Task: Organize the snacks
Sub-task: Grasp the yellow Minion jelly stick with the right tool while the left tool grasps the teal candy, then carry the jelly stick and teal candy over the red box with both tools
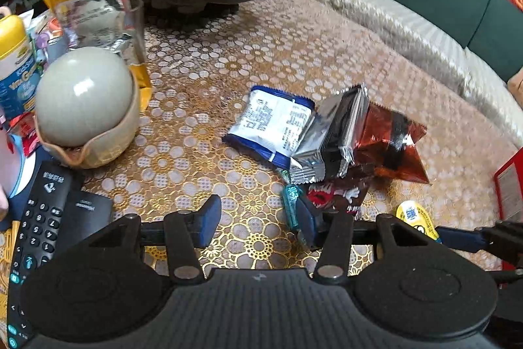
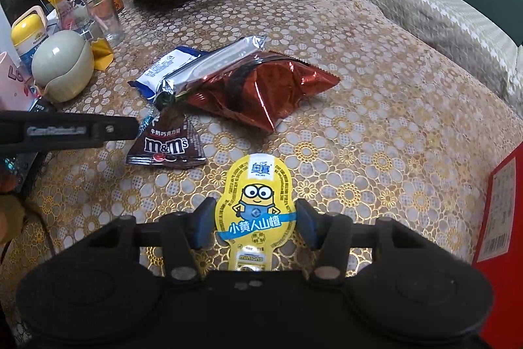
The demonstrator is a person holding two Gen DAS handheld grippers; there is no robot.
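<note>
Yellow-lidded snack pack (image 2: 255, 201) clamped in the right gripper (image 2: 255, 223), pinched at its waist by both blue pads (image 2: 202, 228), roughly a third open. Printed face turned up toward the camera, top end pointing forward past the fingertips, lower end tucked back toward the gripper body. Cannot tell whether resting on the lace tablecloth (image 2: 376, 159) or lifted just clear of it.

Judged step: carrying this pack to join the pile ahead. To do it well:

- Keep the squeeze steady; thin sealed rim likely to buckle or slip if pressed harder.
- Lift before travelling, so the lower end does not drag on the cloth's openwork.
- Aim for bare cloth ahead and slightly left, just beside the M&M's bag (image 2: 166, 143), short of the red foil bag (image 2: 261, 87).
- Set down flat, then release and draw straight back.
- Watch the other tool's black finger, reaching in from the left close to the M&M's bag.

Left gripper (image 1: 258, 211): released, jaws partly apart, nothing but cloth between them. Teal wrapped sweet (image 1: 290, 205) just outside its right finger, touching or nearly so. Ahead and to the right of it, 3 packs leaning together: blue-and-white pack (image 1: 268, 123), silver pack (image 1: 340, 133), then the red foil bag furthest right.
</note>
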